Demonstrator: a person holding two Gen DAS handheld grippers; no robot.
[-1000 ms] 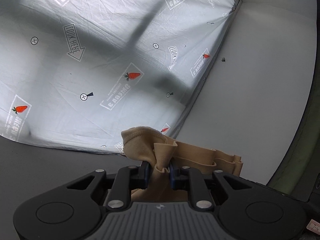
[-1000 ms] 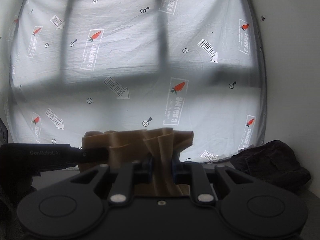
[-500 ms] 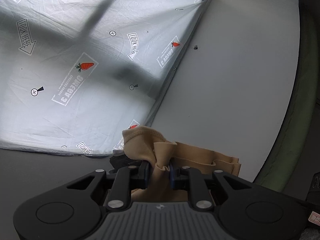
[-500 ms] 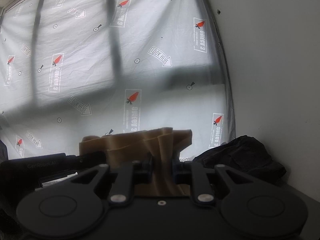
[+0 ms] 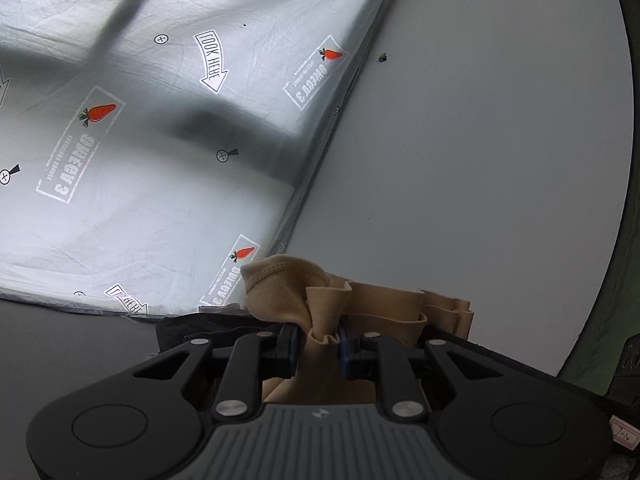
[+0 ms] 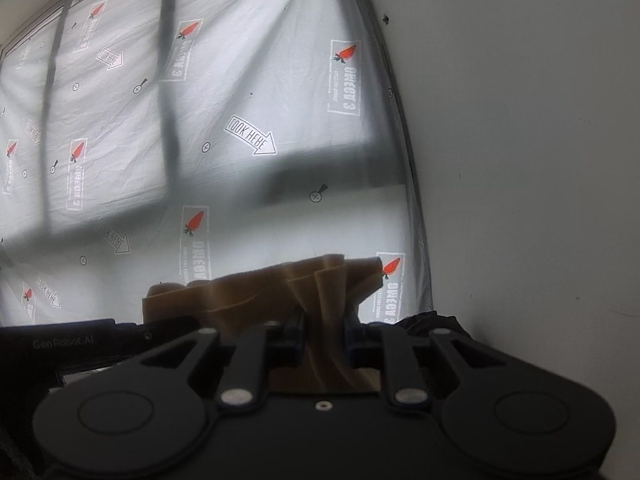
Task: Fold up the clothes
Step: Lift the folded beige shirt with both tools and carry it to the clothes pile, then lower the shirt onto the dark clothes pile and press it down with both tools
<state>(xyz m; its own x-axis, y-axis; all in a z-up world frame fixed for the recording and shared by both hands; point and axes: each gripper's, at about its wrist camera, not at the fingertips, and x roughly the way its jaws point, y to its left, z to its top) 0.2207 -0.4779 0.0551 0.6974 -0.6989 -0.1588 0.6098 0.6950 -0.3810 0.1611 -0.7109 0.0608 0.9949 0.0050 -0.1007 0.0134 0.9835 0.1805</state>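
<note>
A tan garment [image 5: 360, 304] hangs bunched between both grippers, held up in the air. My left gripper [image 5: 319, 346] is shut on one bunched end of it. My right gripper [image 6: 325, 334] is shut on the other end, and the tan garment [image 6: 256, 296] stretches left from it toward the other gripper's black body [image 6: 80, 344]. The lower part of the garment is hidden behind the gripper bodies.
A pale printed sheet [image 5: 140, 140] with carrot logos and arrows covers the window ahead [image 6: 200, 120]. A white wall [image 5: 480, 160] stands to the right. A dark crumpled garment [image 6: 432, 322] lies at the wall's foot; it also shows in the left wrist view [image 5: 200, 326].
Both grippers, still holding the tan garment, have swung to the right and tilted up; the wall fills more of each view and the dark garment has slid lower behind the grippers.
</note>
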